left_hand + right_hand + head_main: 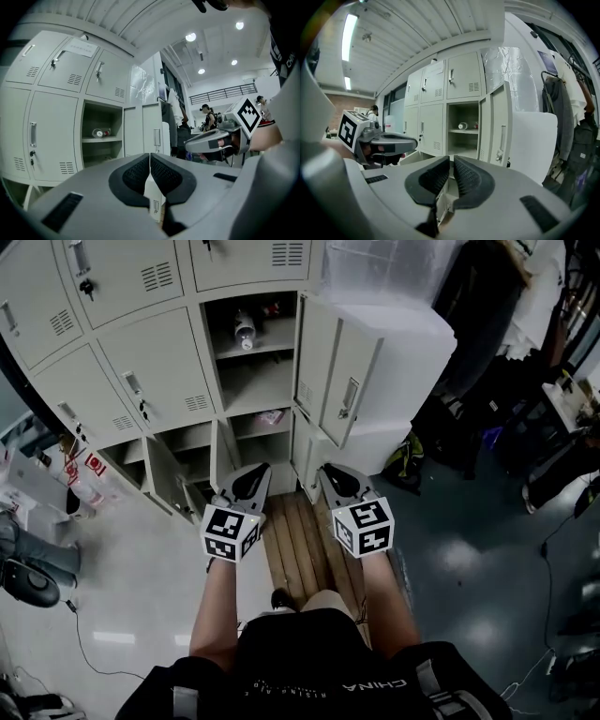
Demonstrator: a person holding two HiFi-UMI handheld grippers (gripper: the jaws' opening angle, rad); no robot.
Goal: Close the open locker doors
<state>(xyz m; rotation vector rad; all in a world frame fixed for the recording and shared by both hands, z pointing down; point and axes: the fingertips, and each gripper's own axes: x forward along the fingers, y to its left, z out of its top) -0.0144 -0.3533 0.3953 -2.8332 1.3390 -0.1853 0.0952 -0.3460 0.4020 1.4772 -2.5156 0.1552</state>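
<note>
The open locker doors (339, 381) hang untouched along the right column and bottom row of the lockers (155, 371). Your left gripper (249, 476) and right gripper (335, 476) hover short of them, fingers closed on nothing. It looks like the approach step; next, press a door's free edge.

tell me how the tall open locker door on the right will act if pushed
The open door looks like thin sheet metal, so it probably swings lightly yet stays stiff. It may rebound unless its latch catches. The bottle on the shelf sits deep, likely clear.
</note>
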